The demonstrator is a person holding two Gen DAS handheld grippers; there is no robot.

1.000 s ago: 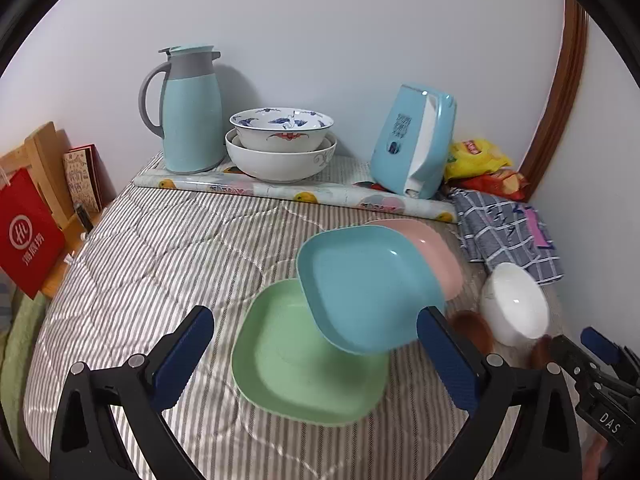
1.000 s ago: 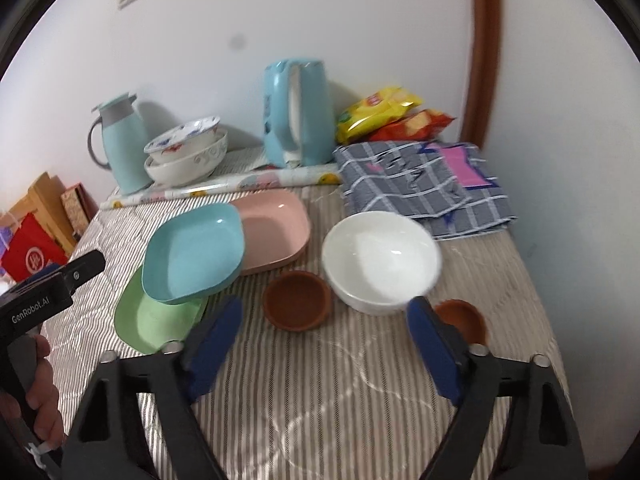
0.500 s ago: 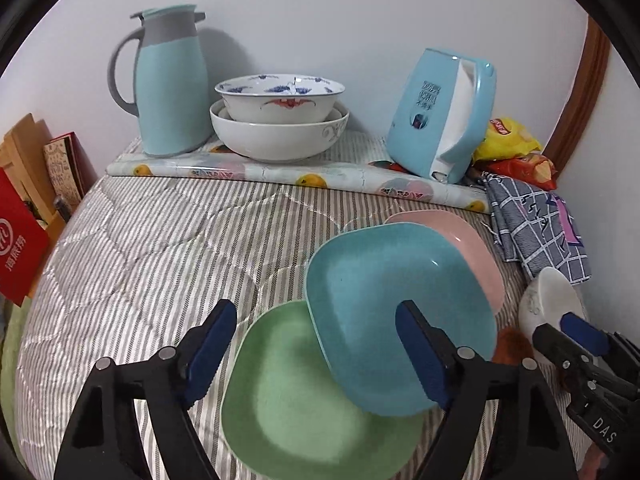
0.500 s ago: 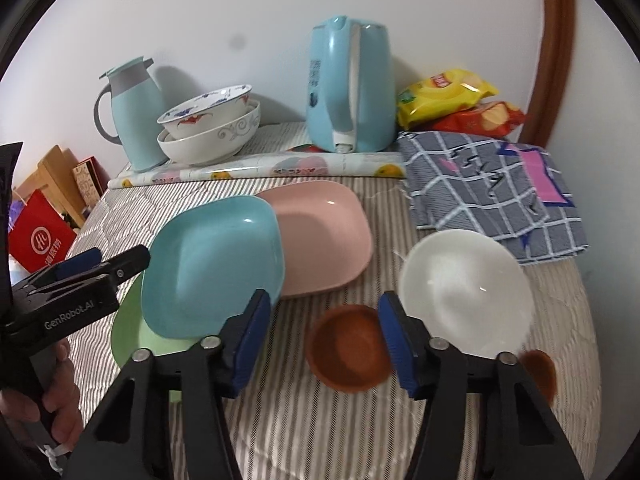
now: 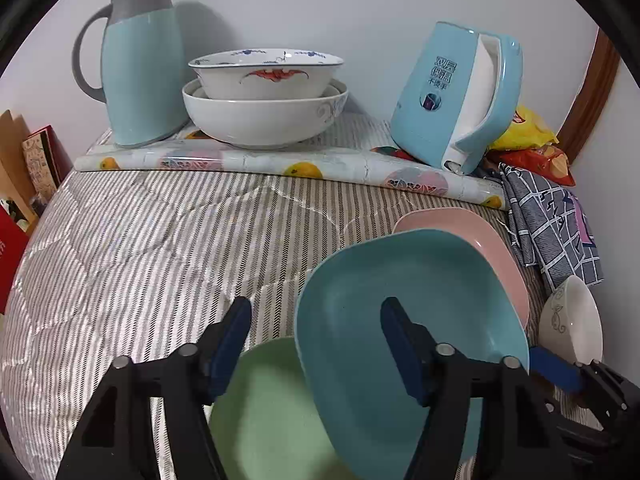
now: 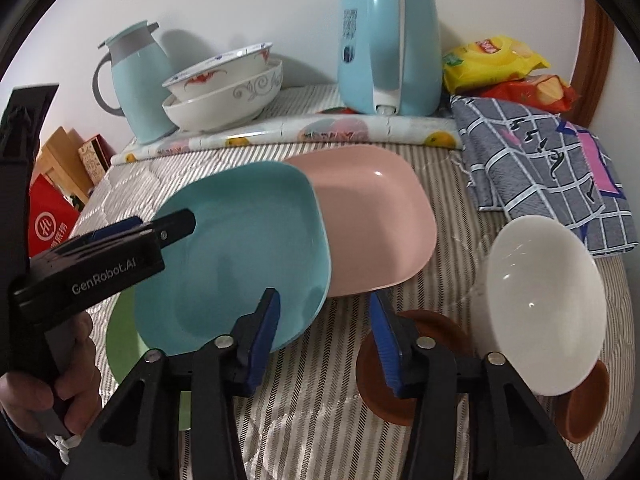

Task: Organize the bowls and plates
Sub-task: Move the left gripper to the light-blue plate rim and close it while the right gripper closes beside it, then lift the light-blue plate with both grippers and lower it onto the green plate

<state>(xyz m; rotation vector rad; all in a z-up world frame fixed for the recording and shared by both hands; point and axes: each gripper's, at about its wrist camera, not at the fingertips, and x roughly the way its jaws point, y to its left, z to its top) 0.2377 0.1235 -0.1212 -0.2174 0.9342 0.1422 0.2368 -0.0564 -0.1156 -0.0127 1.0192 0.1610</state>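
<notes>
Both grippers dropped closer, jaws just narrowing: left gripper (image 5: 314, 330) half-open straddling teal plate (image 5: 412, 312) rim atop green plate (image 5: 272, 412), right gripper (image 6: 326, 328) narrower, empty, beside brown saucer (image 6: 440, 328).

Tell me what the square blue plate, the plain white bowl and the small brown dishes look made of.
Square blue plate: probably matte plastic or melamine, soft dull sheen. Plain white bowl: likely glazed ceramic, sharp glossy highlights. Small brown dishes: possibly wood or plastic; unclear.
</notes>
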